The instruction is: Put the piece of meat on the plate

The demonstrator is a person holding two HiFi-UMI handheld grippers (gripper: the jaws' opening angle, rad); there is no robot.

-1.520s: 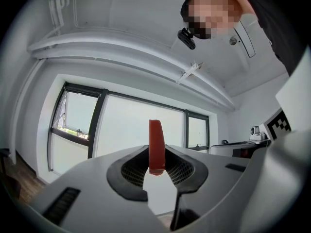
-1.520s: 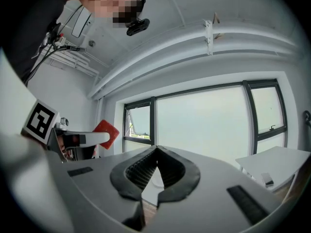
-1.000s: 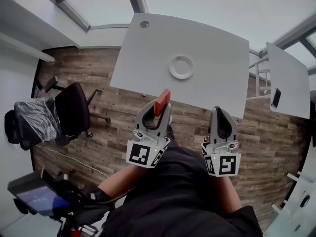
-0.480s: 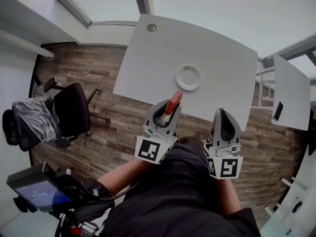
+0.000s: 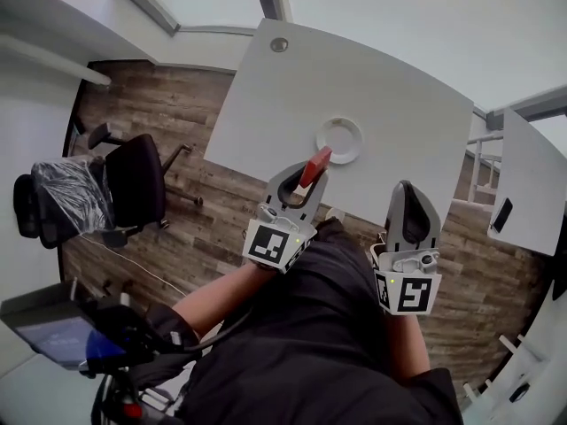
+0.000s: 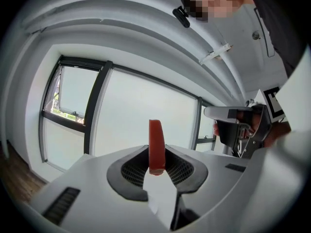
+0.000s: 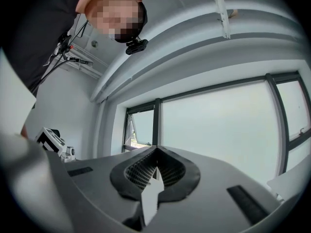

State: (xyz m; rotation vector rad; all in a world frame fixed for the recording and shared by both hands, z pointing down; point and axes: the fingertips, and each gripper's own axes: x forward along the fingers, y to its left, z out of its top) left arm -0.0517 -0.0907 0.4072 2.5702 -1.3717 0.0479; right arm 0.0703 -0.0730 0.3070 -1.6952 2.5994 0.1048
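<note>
Left gripper (image 5: 306,182) fingers pinch a flat red slab of meat (image 5: 315,163), narrow gap. The meat stands on edge and pokes out past the fingertips. Small round white plate (image 5: 323,129) lies on the white table (image 5: 372,69) just beyond the fingertips, not touching the meat. Right gripper (image 5: 406,189) fingers are closed together, with nothing between them.

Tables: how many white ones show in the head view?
2. The large table lies straight ahead, bearing the plate; the second table stands at the right edge, a small dark object on it. Others may be out of frame.
</note>
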